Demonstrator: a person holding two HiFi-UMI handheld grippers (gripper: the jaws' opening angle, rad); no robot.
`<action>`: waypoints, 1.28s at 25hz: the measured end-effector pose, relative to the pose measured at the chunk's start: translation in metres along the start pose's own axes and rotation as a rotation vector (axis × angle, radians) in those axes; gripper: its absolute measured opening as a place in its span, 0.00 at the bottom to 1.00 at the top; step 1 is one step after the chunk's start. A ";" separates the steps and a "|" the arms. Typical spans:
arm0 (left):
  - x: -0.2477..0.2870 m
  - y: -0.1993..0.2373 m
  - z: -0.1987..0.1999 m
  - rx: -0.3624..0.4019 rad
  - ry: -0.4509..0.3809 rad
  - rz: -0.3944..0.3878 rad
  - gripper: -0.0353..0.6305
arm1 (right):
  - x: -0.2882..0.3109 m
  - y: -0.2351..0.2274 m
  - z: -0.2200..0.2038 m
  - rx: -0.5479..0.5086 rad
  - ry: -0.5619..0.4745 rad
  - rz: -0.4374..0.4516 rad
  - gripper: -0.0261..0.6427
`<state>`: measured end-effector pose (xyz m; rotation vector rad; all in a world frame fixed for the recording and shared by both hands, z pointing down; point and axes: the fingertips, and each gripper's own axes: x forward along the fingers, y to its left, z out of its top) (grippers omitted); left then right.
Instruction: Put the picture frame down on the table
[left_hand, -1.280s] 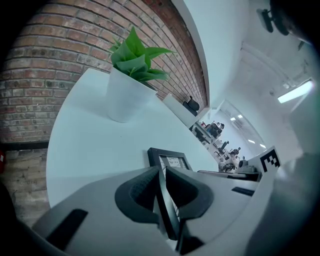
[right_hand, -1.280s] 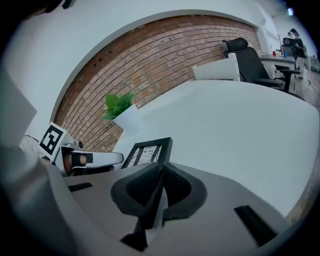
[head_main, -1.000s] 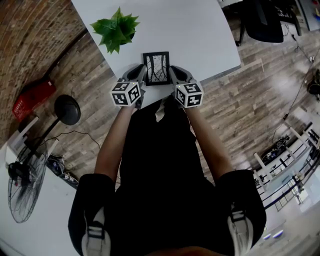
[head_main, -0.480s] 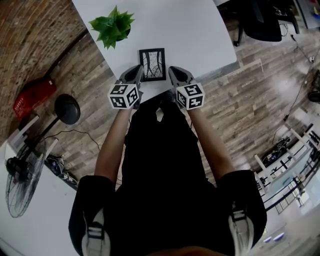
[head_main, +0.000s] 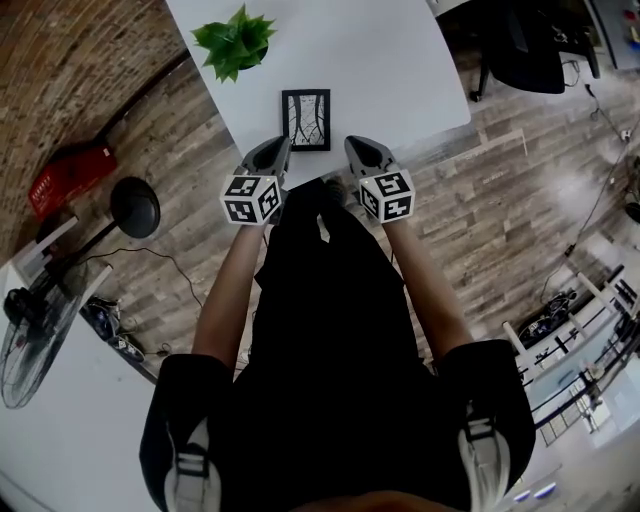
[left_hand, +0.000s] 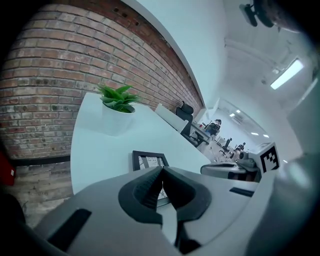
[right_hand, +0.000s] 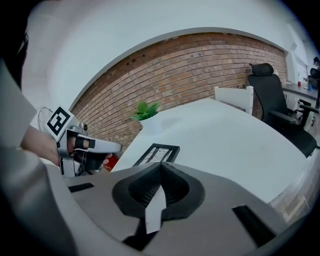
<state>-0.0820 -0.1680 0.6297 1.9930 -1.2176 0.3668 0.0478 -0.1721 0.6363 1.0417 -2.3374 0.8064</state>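
Fingers (left_hand: 145, 192) of left gripper (head_main: 277, 150) pressed together, empty. Right gripper (head_main: 357, 148) fingers (right_hand: 145, 188) likewise closed, empty. Frame (head_main: 306, 119) flat on table (head_main: 400, 60), just beyond both, untouched.

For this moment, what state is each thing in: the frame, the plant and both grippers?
Picture frame: lying flat on the table, face up, touched by neither gripper.
Plant: upright in its pot.
Left gripper: shut, empty.
Right gripper: shut, empty.

We are reading no words, numbers or brands anywhere, only square coded markers on left gripper (head_main: 278, 148) and right gripper (head_main: 356, 148) cubes
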 end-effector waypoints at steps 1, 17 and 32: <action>-0.004 -0.002 0.000 0.000 -0.004 0.005 0.09 | -0.003 0.001 0.000 -0.005 0.000 0.004 0.03; -0.044 -0.036 -0.024 -0.017 -0.055 0.058 0.09 | -0.052 0.014 -0.015 -0.049 -0.029 0.037 0.03; -0.081 -0.062 -0.054 -0.032 -0.091 0.080 0.09 | -0.087 0.037 -0.042 -0.064 -0.034 0.061 0.03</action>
